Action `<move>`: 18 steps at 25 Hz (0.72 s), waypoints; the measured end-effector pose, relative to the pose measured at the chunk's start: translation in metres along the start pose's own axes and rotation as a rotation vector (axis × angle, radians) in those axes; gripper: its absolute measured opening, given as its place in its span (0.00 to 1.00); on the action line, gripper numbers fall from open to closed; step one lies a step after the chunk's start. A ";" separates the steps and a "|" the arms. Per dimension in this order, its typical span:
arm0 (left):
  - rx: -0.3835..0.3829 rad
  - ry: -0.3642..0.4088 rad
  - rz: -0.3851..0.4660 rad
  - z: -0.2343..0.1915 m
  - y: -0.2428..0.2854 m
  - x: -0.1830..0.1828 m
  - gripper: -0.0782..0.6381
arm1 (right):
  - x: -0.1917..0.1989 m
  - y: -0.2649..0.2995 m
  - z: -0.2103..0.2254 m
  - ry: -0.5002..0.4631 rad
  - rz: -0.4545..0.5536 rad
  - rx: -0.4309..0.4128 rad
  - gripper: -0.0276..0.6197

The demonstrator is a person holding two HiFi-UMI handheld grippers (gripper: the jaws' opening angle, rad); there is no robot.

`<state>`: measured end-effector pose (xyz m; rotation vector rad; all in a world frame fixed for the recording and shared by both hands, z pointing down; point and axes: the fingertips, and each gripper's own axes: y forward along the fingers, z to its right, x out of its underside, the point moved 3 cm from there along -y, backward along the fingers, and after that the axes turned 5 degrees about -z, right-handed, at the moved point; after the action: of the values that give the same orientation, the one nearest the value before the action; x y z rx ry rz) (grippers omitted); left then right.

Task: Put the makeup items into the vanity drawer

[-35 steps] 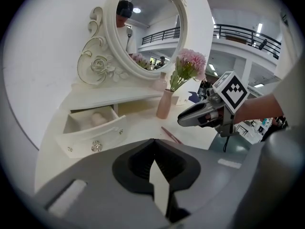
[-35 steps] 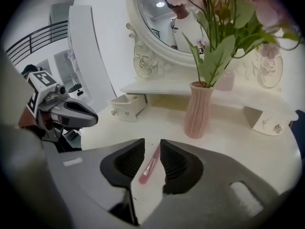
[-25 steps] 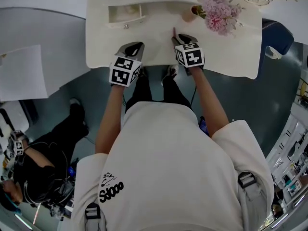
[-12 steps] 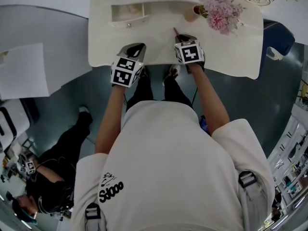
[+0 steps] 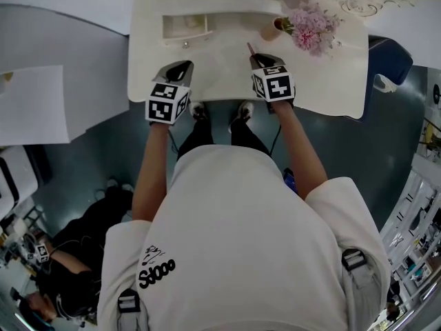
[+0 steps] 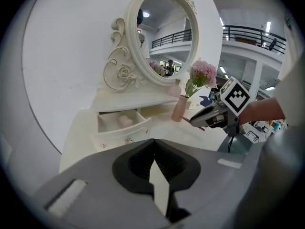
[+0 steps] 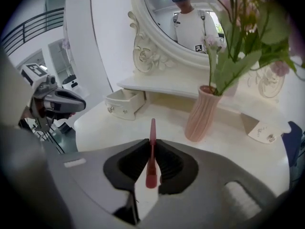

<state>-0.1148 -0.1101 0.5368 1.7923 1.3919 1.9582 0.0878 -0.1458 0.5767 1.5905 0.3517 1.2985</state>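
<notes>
Fingers of the left gripper (image 5: 180,66) meet, holding nothing, in the head view. The right gripper (image 5: 258,58) has just been closing and clamps a slim pink makeup stick (image 5: 250,48), with the open drawer (image 5: 185,27) at its ten o'clock. The left gripper view shows touching jaws. In the right gripper view the stick points to twelve.

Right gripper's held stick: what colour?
Muted pinkish red, plain. The right gripper has just closed its jaws on the stick; right gripper view shows it best.
</notes>
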 end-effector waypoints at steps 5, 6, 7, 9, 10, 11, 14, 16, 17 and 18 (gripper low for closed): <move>-0.032 -0.028 0.056 -0.026 -0.011 -0.015 0.13 | -0.040 -0.013 -0.019 -0.110 0.070 -0.015 0.12; -0.036 -0.031 0.065 -0.030 -0.013 -0.017 0.13 | -0.048 -0.014 -0.024 -0.137 0.082 -0.019 0.12; -0.040 -0.035 0.074 -0.034 -0.015 -0.019 0.13 | -0.057 -0.015 -0.030 -0.163 0.093 -0.026 0.12; -0.046 -0.041 0.089 -0.042 -0.019 -0.021 0.13 | -0.074 -0.015 -0.043 -0.207 0.111 -0.052 0.12; -0.050 -0.045 0.095 -0.047 -0.021 -0.022 0.13 | -0.081 -0.013 -0.050 -0.230 0.116 -0.068 0.12; -0.054 -0.050 0.101 -0.053 -0.023 -0.022 0.13 | -0.088 -0.010 -0.057 -0.257 0.115 -0.084 0.12; -0.070 -0.069 0.109 -0.073 -0.027 -0.019 0.13 | -0.107 0.007 -0.075 -0.357 0.095 -0.116 0.12; -0.076 -0.075 0.108 -0.087 -0.030 -0.015 0.13 | -0.120 0.018 -0.086 -0.405 0.075 -0.133 0.12; -0.076 -0.078 0.106 -0.093 -0.032 -0.013 0.13 | -0.126 0.023 -0.091 -0.423 0.065 -0.142 0.12; -0.075 -0.081 0.103 -0.099 -0.033 -0.012 0.13 | -0.131 0.028 -0.097 -0.438 0.054 -0.149 0.12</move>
<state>-0.2097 -0.1504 0.5199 1.9210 1.2086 1.9347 -0.0548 -0.2056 0.5178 1.7099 -0.0597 0.9557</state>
